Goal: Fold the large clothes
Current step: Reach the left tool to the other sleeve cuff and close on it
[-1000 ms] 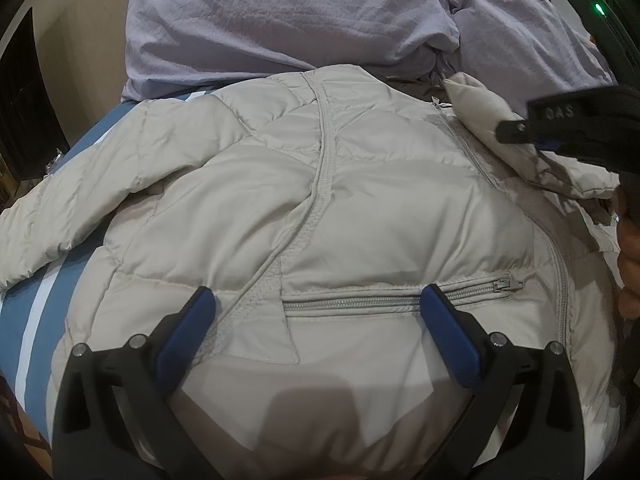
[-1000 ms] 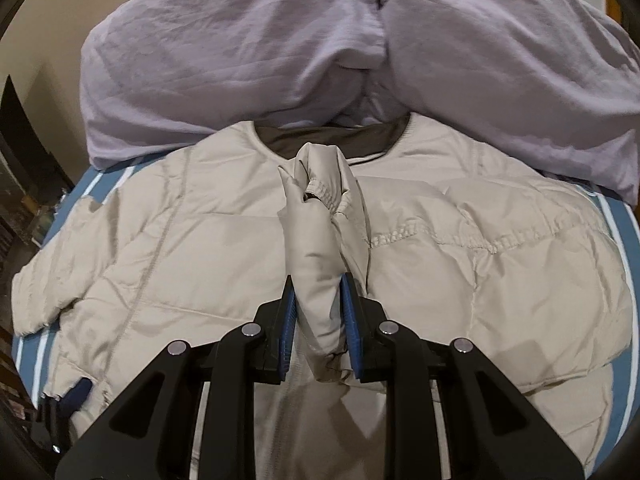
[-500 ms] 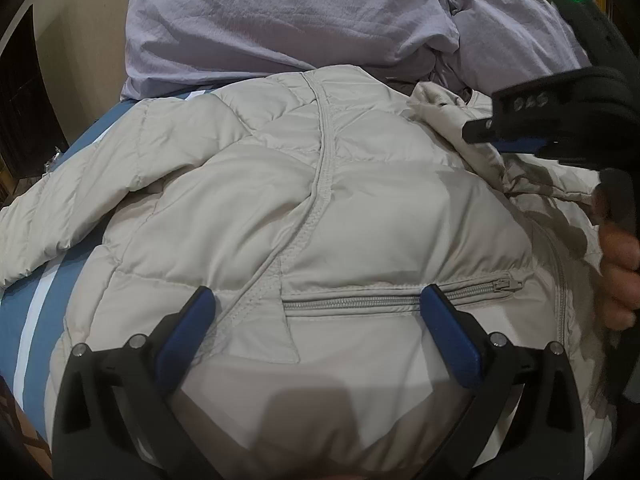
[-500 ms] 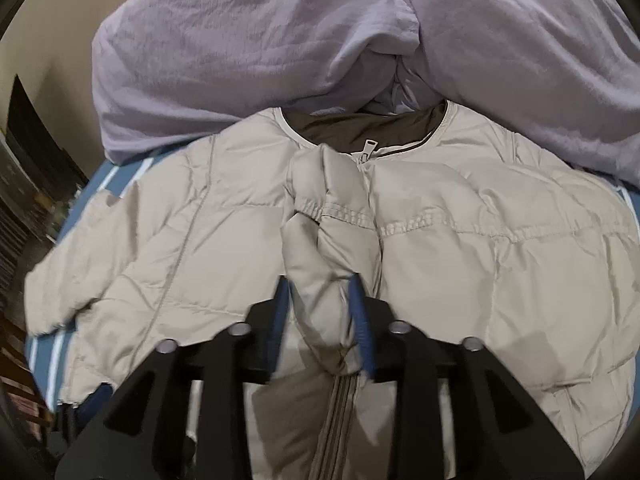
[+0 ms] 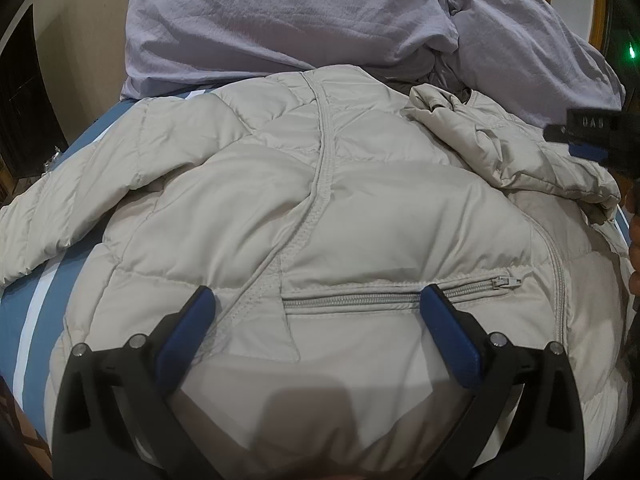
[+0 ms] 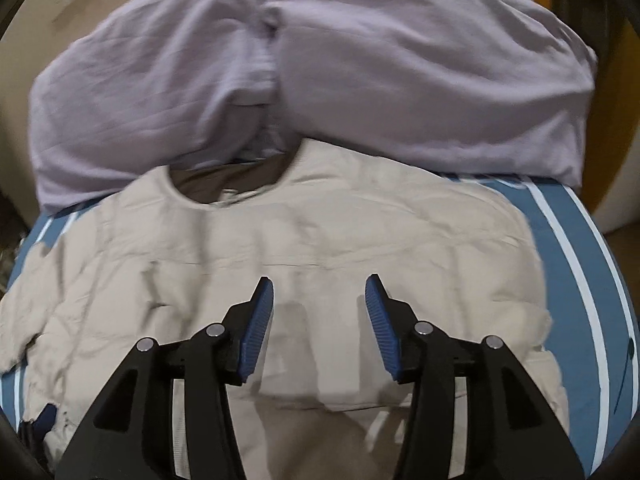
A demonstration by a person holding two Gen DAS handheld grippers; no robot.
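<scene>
A pale beige quilted puffer jacket (image 5: 320, 208) lies spread, front up, across a bed with a blue sheet striped in white (image 6: 576, 248); its neckline (image 6: 232, 184) points toward a heap of lavender bedding (image 6: 280, 64), which sits just beyond the collar. The left gripper (image 5: 316, 312) hovers low over the jacket's lower front with its blue pads wide apart, holding nothing; a zipped pocket (image 5: 400, 296) runs between them. The right gripper (image 6: 319, 320) is likewise spread and empty above the middle of the chest; that view is blurred, so fine detail is lost. One sleeve (image 5: 508, 152) lies folded in and rumpled over the chest on the jacket's far side in the left view; the other sleeve (image 5: 52, 216) trails out flat onto the sheet.

The jacket looks light, puffy and springy; the filling will likely compress under a pinch and push back, so folds may reopen unless pressed down. The shell looks smooth and probably slick; a shallow pinch on a puffed panel could slip. Better holds would be the stitched seams, the hem, the cuff or the zip edge, where layers are thin and firm; the outstretched sleeve's cuff seems the natural next hold.
</scene>
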